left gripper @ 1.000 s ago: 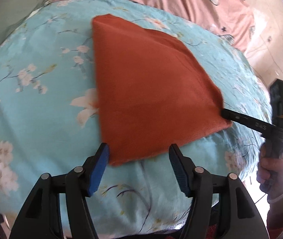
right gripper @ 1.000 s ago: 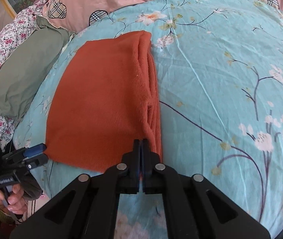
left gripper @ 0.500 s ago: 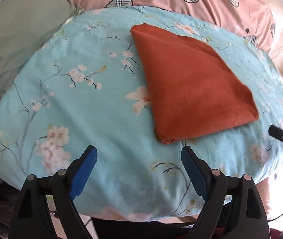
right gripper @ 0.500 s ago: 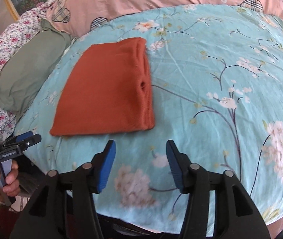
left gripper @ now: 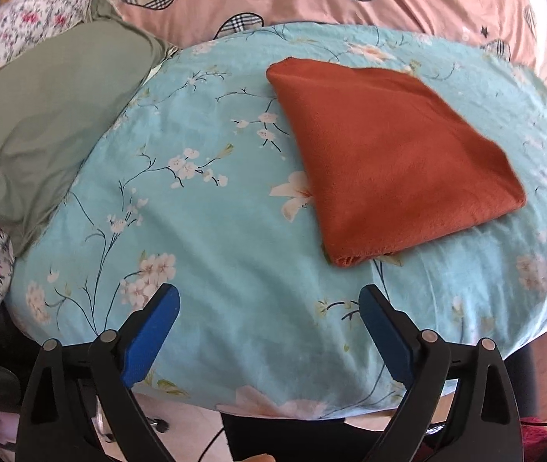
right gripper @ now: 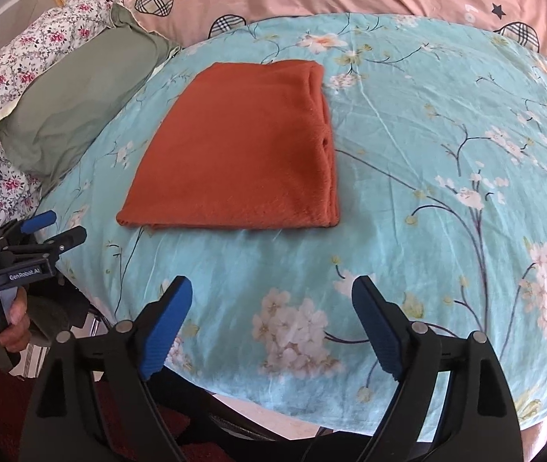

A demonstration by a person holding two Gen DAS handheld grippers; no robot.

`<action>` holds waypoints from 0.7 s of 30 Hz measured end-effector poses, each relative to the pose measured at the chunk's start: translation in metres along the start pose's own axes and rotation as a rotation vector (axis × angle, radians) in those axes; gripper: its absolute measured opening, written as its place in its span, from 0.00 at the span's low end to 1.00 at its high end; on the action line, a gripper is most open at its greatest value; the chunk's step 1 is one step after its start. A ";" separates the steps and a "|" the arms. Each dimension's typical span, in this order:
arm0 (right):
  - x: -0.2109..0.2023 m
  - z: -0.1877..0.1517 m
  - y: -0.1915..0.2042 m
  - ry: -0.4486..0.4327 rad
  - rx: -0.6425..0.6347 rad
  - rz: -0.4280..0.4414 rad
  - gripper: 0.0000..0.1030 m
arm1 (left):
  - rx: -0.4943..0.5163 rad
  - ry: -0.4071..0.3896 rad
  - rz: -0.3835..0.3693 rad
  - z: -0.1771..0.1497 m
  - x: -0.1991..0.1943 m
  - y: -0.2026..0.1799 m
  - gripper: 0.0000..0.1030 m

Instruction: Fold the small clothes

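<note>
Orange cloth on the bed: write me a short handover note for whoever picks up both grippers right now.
Left gripper: jaws opening, nothing between them, held back from the cloth.
Right gripper: jaws opening, nothing between them, also clear of the cloth.
Orange cloth: lies folded into a flat rectangle on the blue floral cover, layered edges on its right side in the right wrist view; a green pillow sits beyond its left side.
Done: this piece looks folded and released.
Left: perhaps tidy the slightly uneven edge; no other garment is in view.
</note>
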State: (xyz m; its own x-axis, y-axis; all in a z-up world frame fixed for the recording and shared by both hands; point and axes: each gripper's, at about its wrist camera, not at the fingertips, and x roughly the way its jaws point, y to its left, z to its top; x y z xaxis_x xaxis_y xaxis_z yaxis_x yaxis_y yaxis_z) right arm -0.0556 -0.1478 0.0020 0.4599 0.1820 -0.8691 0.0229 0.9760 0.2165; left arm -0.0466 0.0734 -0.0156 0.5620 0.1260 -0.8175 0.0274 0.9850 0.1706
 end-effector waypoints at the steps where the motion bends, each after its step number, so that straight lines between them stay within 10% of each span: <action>1: 0.002 0.001 0.000 0.003 0.000 0.005 0.83 | 0.004 0.003 0.000 0.001 0.002 -0.001 0.92; 21: 0.035 0.038 0.012 0.005 -0.040 0.026 0.84 | -0.012 -0.016 -0.037 0.046 0.030 -0.010 0.93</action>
State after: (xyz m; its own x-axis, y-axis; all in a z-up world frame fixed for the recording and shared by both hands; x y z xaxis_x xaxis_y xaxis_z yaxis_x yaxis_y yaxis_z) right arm -0.0058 -0.1340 -0.0090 0.4556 0.2075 -0.8657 -0.0244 0.9750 0.2209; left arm 0.0078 0.0618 -0.0166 0.5741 0.0876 -0.8141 0.0382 0.9903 0.1336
